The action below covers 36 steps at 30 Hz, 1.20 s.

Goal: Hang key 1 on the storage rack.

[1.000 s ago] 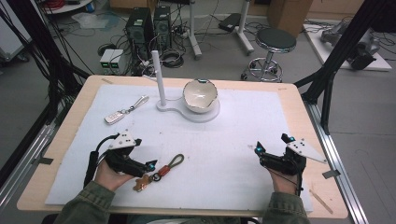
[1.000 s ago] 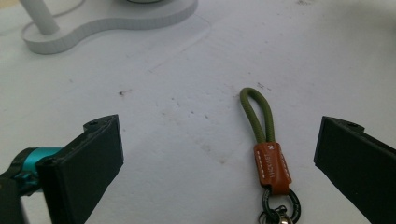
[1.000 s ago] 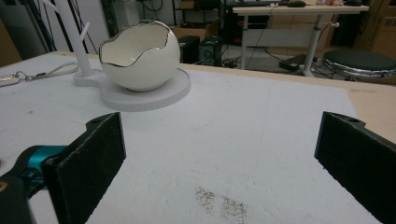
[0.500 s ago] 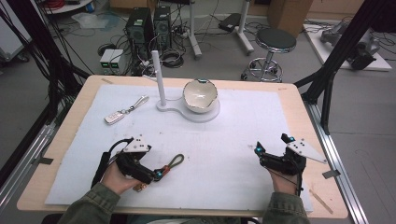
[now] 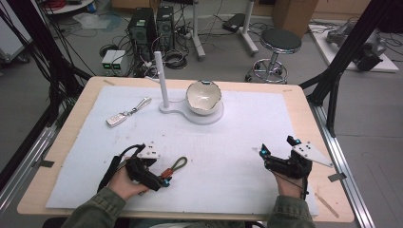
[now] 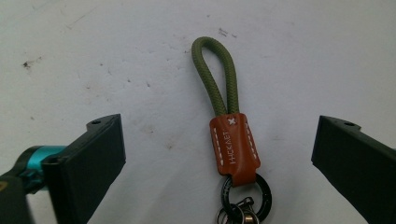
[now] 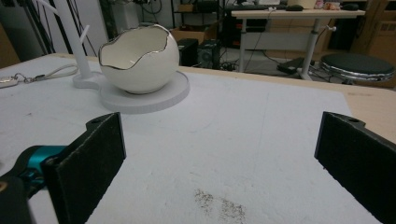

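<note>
A keychain [image 5: 173,167] lies flat on the white mat near the front left: an olive cord loop, a brown leather tab [image 6: 233,144] and a dark metal ring. My left gripper [image 5: 163,182] is low over its ring end. In the left gripper view, my left gripper [image 6: 218,123] has the tab between its jaws, clear of both pads. These jaws have just been closing a little and still stand wide. My right gripper [image 5: 276,146] rests at the front right, open with nothing between its jaws; in its own view, my right gripper [image 7: 219,123] faces the bowl.
A white egg-shaped bowl [image 5: 203,96] sits on a white base [image 5: 190,114] with an upright post [image 5: 161,78] at the back centre. A white key fob with a strap [image 5: 119,118] lies at the back left. A stool and cables stand beyond the table.
My left gripper has moved right and down toward the keychain, bringing its jaws around the ring end. The right gripper and the keychain have stayed put.
</note>
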Tool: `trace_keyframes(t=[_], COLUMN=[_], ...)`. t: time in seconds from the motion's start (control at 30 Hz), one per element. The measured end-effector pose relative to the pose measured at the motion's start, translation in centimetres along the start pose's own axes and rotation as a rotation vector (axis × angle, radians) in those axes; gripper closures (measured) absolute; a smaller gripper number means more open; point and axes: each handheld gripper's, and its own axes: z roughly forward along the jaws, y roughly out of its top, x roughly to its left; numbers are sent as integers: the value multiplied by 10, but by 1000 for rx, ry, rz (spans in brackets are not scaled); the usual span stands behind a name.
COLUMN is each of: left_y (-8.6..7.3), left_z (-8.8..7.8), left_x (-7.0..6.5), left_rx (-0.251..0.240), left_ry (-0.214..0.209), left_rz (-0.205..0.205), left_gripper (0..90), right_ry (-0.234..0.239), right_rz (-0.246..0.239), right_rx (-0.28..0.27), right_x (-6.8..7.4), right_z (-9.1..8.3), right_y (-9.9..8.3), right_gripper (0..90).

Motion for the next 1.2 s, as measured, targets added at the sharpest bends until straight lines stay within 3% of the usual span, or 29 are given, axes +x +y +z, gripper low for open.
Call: trace_keyframes(t=[0.43,0.5,0.63,0.97,1.2], left_y=[-1,-2,-2,-3,-3], left_z=[5,5,6,6,6], left_x=[-4,-4,-5,-4,0], left_rx=[38,41,54,56,48], left_ry=[-13,-31,-38,-50,-79], left_rz=[47,49,65,79,42], left_gripper=[422,461,609,709,731], right_ry=[-2,-3,-3,-4,-3], right_rz=[4,4,2,2,4], right_rx=[0,-1,-1,-1,0], right_x=[0,0,0,0,0], right_z=[-1,-1,-1,-1,-1], right_y=[0,0,0,0,0], right_gripper=[7,7,7,7,7])
